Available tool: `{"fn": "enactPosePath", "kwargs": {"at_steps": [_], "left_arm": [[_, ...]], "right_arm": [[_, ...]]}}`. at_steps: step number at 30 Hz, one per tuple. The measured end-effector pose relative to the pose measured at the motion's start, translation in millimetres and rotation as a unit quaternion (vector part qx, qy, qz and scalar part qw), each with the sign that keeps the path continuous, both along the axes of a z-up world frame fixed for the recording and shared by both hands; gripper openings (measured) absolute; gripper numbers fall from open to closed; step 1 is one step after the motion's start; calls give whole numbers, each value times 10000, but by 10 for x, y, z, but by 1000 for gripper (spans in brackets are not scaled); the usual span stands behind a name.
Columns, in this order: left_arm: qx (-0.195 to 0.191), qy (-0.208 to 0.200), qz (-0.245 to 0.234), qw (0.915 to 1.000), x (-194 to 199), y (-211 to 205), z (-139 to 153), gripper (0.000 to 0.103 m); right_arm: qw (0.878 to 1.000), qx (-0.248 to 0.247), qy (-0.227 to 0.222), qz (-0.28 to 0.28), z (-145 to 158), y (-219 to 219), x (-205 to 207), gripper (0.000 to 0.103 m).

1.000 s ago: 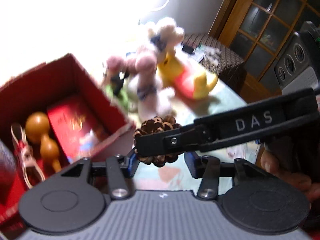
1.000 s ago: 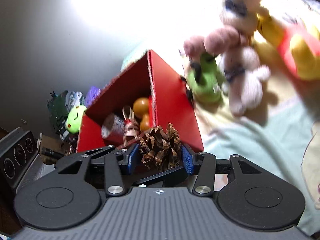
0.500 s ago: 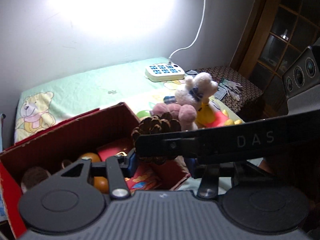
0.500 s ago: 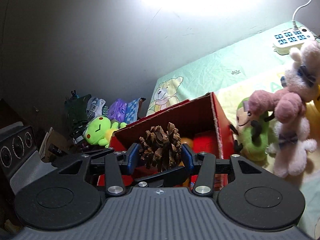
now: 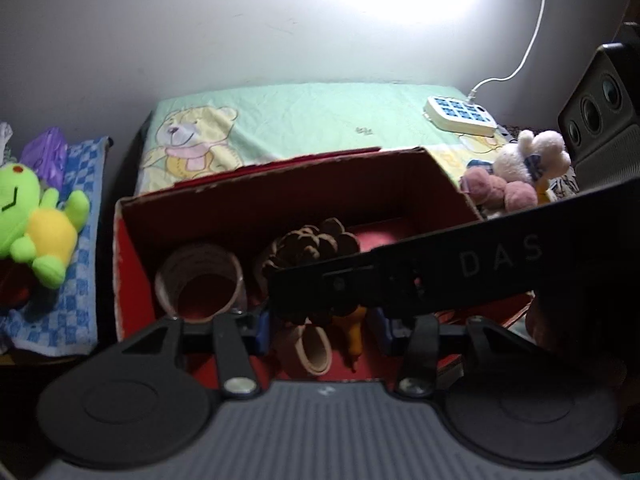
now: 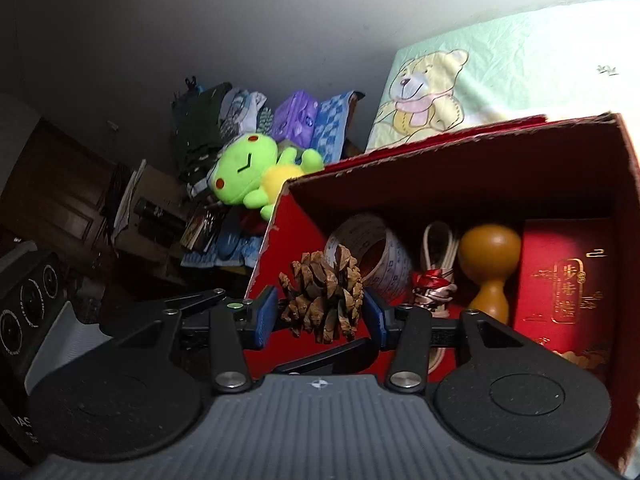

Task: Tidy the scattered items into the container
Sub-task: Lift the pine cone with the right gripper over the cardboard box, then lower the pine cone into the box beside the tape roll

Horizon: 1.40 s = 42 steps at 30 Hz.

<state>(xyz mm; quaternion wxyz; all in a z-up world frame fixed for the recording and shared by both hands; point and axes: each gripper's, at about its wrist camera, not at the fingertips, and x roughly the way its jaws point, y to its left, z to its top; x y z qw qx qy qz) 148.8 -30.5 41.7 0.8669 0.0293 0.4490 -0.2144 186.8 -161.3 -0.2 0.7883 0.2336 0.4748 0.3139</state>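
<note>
Both tongs have travelled away from the plush toys, and now the red cardboard box fills both views.

At nine o'clock of the box lies one green plush frog. The left tongs stand half wide, but the other tool crosses before them, so I cannot tell if they press anything. The right tongs clamp the one brown pine cone over the box's near edge, at about seven o'clock of its opening.

Inside I count, from left: one tape roll, one cord bundle, one wooden gourd, one flat red packet. At two o'clock wait one white plush and one pink plush.

I judge this the carrying step; next the cone must go lower inside, then be released.
</note>
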Motion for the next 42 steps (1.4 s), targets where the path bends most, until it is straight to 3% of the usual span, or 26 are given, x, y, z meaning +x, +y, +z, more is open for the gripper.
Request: {"fn": "enactPosePath", "kwargs": {"at_steps": [15,25,42], "left_arm": [[394,594,503,9962,95,143,-308,50],[776,870,622,9912,184,67,-471,49],[1159,1318,749,9816,273,63,-725,51]], "right_arm": [[9946,-104,569,867,-345,232,210,50],[9913,-86,903,954,-531,238,315,50],[9830,-620,1203,1237,-627,407,413,50]]}}
